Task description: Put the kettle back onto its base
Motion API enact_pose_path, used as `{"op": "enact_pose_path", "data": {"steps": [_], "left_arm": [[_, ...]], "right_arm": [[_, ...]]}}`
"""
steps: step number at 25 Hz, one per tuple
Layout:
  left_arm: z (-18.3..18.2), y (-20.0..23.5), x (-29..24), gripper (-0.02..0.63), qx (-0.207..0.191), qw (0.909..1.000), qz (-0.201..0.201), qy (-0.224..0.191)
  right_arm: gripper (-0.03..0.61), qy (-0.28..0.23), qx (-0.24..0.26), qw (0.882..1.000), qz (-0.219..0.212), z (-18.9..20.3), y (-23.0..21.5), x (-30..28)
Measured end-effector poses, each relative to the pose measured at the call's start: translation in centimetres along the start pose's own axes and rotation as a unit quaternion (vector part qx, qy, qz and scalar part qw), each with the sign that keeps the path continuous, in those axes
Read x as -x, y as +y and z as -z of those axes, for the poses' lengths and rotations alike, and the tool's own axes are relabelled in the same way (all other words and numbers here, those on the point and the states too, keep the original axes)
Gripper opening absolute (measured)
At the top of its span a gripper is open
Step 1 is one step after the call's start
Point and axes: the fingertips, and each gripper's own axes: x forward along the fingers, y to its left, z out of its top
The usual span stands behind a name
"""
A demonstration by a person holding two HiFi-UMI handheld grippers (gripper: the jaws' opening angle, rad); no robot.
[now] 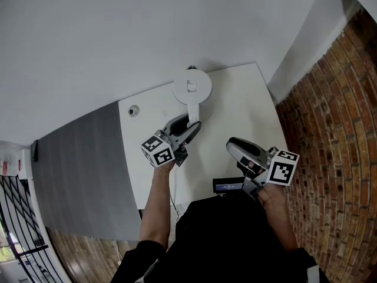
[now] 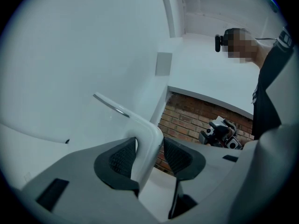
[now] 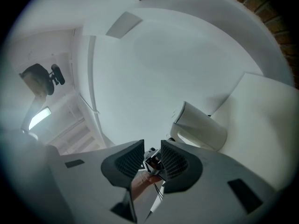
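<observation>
- Kettle (image 1: 192, 87) stands at the far edge of the worktop (image 1: 235, 111), its handle (image 2: 145, 127) clamped in the left gripper (image 2: 149, 146)
- Right gripper (image 3: 152, 149) hangs slightly parted and empty
- Its base isn't discernible, so hold the kettle upright and seat it squarely before releasing
</observation>
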Motion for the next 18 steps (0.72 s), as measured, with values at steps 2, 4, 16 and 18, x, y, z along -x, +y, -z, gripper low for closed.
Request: {"op": "enact_pose_path", "data": {"steps": [2,4,16,18], "left_arm": [[0.1,-0.1,-0.2,0.202,0.001,1.0000,0.001,-0.001],[0.1,-0.3,-0.5,0.199,0.001,1.0000,0.001,-0.001],[0.4,-0.8,-1.4,0.193,0.007,0.9999,-0.003,-0.008],[0.4,-0.8,-1.6,0.193,0.008,0.9999,-0.003,-0.008]], "right_arm": [[0.101,0.001,-0.001,1.000,-0.001,0.0,-0.1,0.0],[0.101,0.002,-0.001,1.000,-0.002,0.0,-0.1,-0.1],[0.101,0.008,-0.006,1.000,-0.010,-0.4,-0.6,-0.5],[0.101,0.010,-0.008,1.000,-0.012,-0.5,-0.7,-0.6]]}}
